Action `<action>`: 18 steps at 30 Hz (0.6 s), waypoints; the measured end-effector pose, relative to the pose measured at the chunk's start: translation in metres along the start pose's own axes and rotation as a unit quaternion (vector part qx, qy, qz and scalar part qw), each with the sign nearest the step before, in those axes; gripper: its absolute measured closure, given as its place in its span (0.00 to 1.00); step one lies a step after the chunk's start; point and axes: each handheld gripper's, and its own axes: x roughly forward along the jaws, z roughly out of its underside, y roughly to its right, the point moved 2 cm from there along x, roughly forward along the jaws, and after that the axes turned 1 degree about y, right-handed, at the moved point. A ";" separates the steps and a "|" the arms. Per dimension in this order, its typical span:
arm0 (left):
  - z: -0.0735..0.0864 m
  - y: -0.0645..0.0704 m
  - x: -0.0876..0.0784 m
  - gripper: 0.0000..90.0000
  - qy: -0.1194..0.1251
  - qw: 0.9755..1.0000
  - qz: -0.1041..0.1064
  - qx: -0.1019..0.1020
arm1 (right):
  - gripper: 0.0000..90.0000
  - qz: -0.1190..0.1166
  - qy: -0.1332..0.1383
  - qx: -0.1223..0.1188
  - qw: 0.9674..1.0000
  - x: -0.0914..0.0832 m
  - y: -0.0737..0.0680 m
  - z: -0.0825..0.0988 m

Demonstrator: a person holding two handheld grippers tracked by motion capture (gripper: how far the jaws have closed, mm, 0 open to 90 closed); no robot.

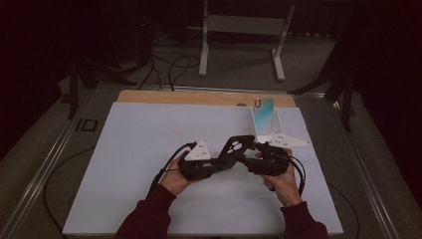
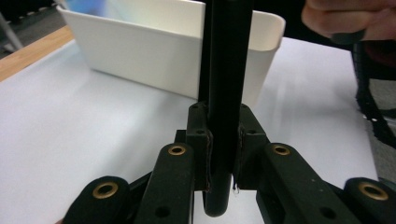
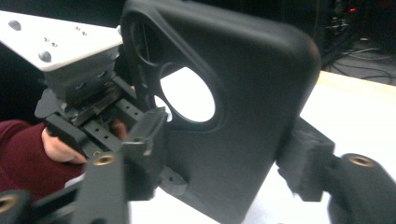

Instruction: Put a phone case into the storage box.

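Black phone case sits mid-frame, clamped edge-on by the left gripper and across its sides by the right gripper.

A white sheet covers most of the table, with a strip of bare wooden board showing along its far edge. Toward the far right of the sheet stands a white bin, open at the top, with a pale blue-green slab upright inside it. On the grey floor beyond the table, a white metal frame stands on two legs, and black cables loop to its left. Dark stand legs rise at the far left.
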 end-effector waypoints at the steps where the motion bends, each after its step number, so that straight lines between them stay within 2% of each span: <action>1: 0.000 -0.001 0.000 0.89 0.000 1.000 -0.005 -0.004 | 0.31 0.005 0.004 0.004 1.000 -0.001 0.000 -0.001; 6: 0.001 -0.004 0.000 0.89 -0.001 1.000 -0.027 -0.014 | 0.16 0.031 0.007 0.008 0.999 -0.003 -0.002 -0.005; 10: 0.002 -0.004 0.002 0.89 -0.005 0.999 -0.032 -0.019 | 0.15 0.030 0.011 0.011 0.999 -0.003 -0.003 -0.006; 11: 0.002 -0.004 0.003 0.89 -0.007 0.999 -0.034 -0.018 | 0.11 0.048 0.018 0.020 0.998 -0.001 -0.004 -0.010; 18: 0.001 -0.003 0.006 0.89 -0.007 0.999 -0.037 -0.024 | 0.11 0.076 0.030 0.023 0.996 0.008 -0.011 -0.015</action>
